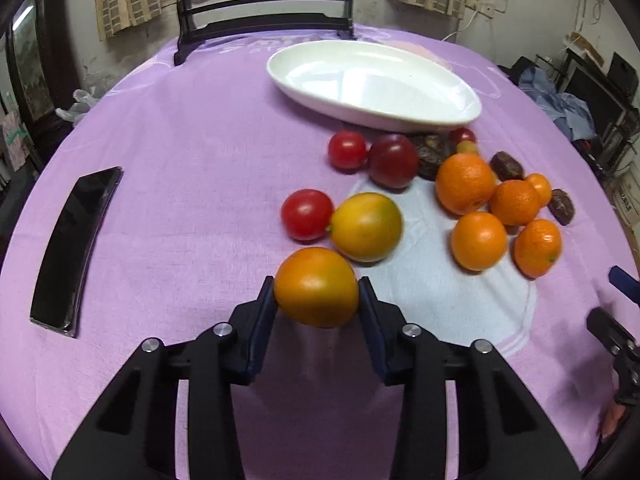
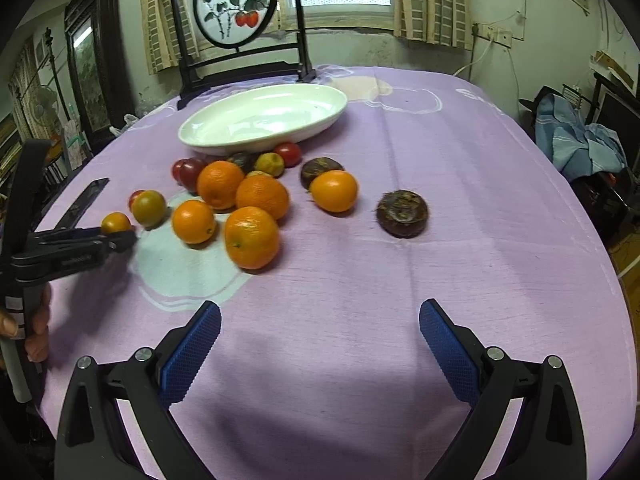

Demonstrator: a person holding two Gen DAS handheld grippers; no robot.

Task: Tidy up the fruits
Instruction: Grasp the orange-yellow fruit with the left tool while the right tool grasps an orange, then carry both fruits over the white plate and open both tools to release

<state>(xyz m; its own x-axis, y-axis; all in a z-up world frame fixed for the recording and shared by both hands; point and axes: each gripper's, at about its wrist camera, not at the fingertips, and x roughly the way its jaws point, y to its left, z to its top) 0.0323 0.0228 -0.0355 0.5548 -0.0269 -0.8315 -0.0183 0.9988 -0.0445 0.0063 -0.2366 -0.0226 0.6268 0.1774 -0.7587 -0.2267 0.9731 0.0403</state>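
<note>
Purple tablecloth [image 1: 180, 184] fills the left wrist view; the left gripper [image 1: 316, 292] clamps an orange-yellow tomato [image 1: 316, 286], the white oval dish [image 1: 440, 118] at 1 o'clock. Right wrist view: the right gripper [image 2: 320, 320] gapes wide, 5 oranges [image 2: 251, 237] clustered at 11 o'clock.

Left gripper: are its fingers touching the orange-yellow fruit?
Touching. The left wrist view shows both fingers of the left gripper pressed against the orange-yellow fruit.
</note>
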